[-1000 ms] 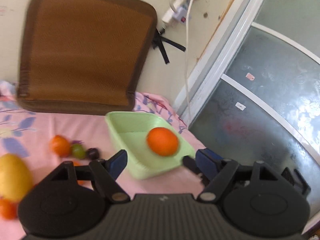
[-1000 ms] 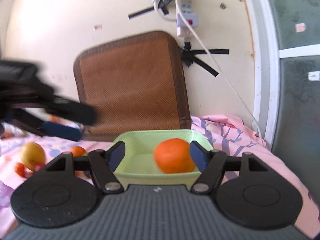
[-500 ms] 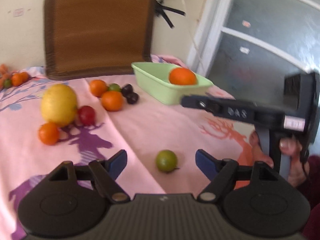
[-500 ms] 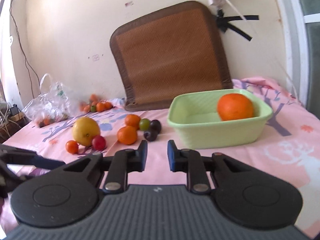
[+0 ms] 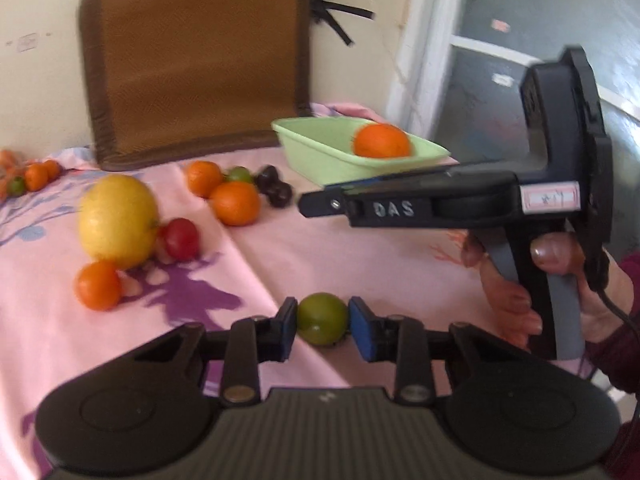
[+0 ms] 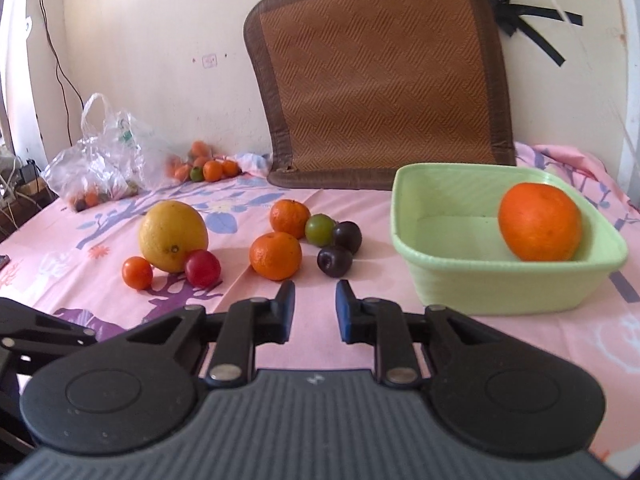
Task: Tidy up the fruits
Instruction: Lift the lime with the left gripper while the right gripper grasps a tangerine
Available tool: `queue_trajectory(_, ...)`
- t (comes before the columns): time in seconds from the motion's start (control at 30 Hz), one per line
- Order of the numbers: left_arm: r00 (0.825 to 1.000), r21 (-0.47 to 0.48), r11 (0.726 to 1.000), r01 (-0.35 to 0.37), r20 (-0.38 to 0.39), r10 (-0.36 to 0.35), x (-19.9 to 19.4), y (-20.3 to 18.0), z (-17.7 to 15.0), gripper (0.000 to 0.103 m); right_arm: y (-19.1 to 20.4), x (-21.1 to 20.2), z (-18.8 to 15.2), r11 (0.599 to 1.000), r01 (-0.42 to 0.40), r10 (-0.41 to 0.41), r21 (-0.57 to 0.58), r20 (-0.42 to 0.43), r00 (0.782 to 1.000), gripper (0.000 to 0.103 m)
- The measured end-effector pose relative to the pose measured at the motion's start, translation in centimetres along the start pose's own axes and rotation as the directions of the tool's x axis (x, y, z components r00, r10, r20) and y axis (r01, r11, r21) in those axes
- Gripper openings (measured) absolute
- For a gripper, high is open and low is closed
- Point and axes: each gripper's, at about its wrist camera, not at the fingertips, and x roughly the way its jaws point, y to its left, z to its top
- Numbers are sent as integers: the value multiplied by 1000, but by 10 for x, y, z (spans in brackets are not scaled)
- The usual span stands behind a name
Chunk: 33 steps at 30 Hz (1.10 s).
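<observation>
Squeezing a small round green fruit (image 5: 322, 318), the left claw (image 5: 322, 322) has just closed, and its blue pads (image 5: 289, 328) press on both sides of the smooth fruit. The fruit sits low on the pink flowered sheet (image 5: 360, 248) of the bed, near the front edge.

The right claw (image 6: 315, 308) has just closed too, and nothing is between its pads. Only a thin gap shows there. A hand (image 5: 560, 296) holds its black grip, seen from the left wrist view.

Past the right claw the sheet is bare for a little way. Then come two dark shiny plums (image 6: 340, 248), another small green fruit (image 6: 320, 229) and two bumpy orange fruits (image 6: 280, 240), all close together. To the left lies a big yellow fruit (image 6: 173, 236) with a small red one (image 6: 203, 268) and a small orange one (image 6: 137, 273) touching or just beside it.

Toward the right edge of the bed stands a light green plastic tub (image 6: 480, 280) with ribbed sides and round corners. One big orange (image 6: 540, 227) lies inside it, at its right end. The rest of the tub is open room.

At the back edge a brown woven mat (image 6: 380, 80) leans on the wall. In the back left corner sits a crinkly clear plastic bag (image 6: 100, 156) with more little fruits (image 6: 208, 168) beside it.
</observation>
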Motion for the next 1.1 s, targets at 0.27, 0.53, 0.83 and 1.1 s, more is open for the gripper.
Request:
queue_trajectory(0.27,997,-105,992,-63,38,67,-14,43,5,29,20,31,18,997,-29,29,-74,1,1000,27)
queue_trajectory(0.53,998,-126,990,-55,29,60,-12,50,2,29,28,55,19,995,-13,8,-101,-48,999,42)
queue_trajectory(0.83,999,-44,999,30,41,-29,9,16,29,29,1,-42,-11,995,95,-93,-11,126,988,42)
queue_trajectory(1.1,998,16,998,56,-38,-55,38,-24,15,29,-23,-81,-52,990,138,-139,28,36,990,42)
